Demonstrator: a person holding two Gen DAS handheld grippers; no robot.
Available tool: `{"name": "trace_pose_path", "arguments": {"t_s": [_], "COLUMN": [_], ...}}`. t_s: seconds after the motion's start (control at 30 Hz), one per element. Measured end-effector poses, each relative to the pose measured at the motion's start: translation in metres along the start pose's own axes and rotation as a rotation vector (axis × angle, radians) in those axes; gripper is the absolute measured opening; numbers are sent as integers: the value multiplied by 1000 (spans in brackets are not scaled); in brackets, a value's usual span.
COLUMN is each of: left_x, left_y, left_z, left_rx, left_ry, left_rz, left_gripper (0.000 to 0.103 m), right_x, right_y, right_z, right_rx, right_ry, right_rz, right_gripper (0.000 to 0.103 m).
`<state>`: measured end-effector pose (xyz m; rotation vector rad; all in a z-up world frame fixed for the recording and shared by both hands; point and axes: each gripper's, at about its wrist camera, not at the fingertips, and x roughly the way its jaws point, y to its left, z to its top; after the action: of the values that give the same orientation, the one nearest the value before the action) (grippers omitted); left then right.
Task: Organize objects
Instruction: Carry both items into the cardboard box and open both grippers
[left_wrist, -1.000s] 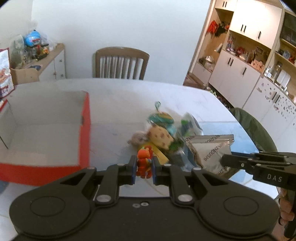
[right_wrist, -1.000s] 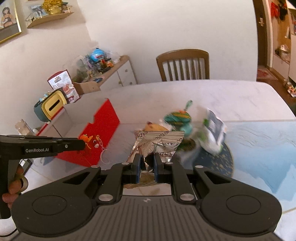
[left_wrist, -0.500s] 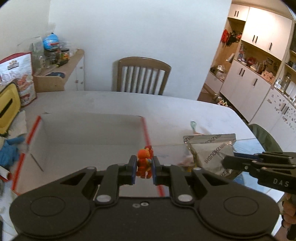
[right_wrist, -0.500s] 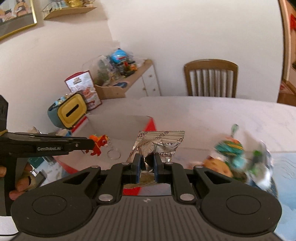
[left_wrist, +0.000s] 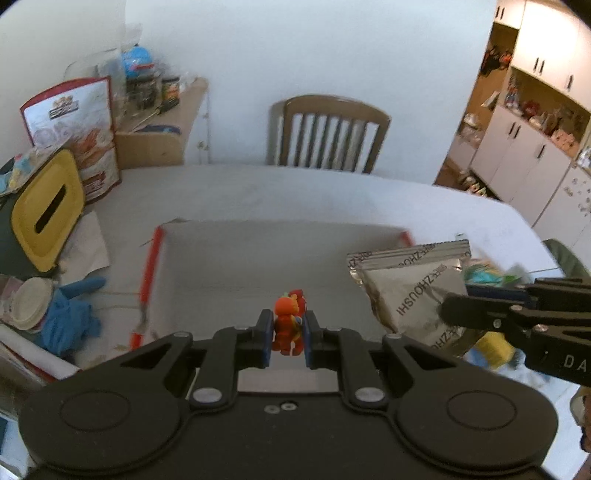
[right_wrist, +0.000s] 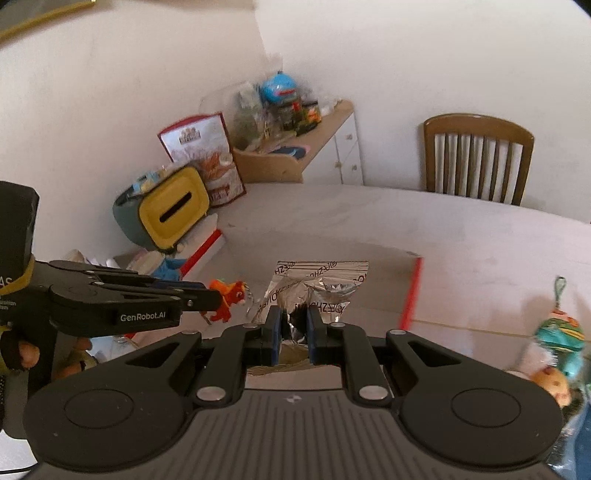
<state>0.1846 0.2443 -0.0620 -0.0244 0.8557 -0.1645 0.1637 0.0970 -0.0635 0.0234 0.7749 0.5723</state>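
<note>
We saw the left claw (left_wrist: 287, 338) held level above the near edge of the shallow red-edged cardboard box (left_wrist: 149, 280), clenched on a small orange toy figure (left_wrist: 286, 325) that stood upright between its blue pads. In the right wrist view that same toy (right_wrist: 227, 295) hung at the claw's tip with a thin ring dangling beside it, and a person's fingers (right_wrist: 22, 352) curled round the handle. The right claw (right_wrist: 293, 332) was also held level, over the box's right side, gripping the lower edge of a crinkled silver foil pouch (right_wrist: 317, 284) with printed lettering; the pouch stood upright above the box floor. The pale floor of the box lay bare as far as we could see. A heap of small plush toys (right_wrist: 557, 350) rested on the white table (right_wrist: 480, 236) to the right of the box.
</note>
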Motion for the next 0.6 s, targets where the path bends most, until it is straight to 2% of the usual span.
{"name": "trace_pose_path", "arguments": {"t_s": [0.3,0.6], "left_x": [43,67], "left_y": [29,30], "left_z": [-9,-24], "left_rx": [75,133], "left_ry": [132,266], "left_rz": [28,17], "left_gripper": [14,15], "right_x": [70,102], "right_y": [10,19], "right_z": [-18,-42], "right_rx": [-12,-37], "right_ry": [143,248], "right_rz": [-53,-71], "right_gripper": [13,13]}}
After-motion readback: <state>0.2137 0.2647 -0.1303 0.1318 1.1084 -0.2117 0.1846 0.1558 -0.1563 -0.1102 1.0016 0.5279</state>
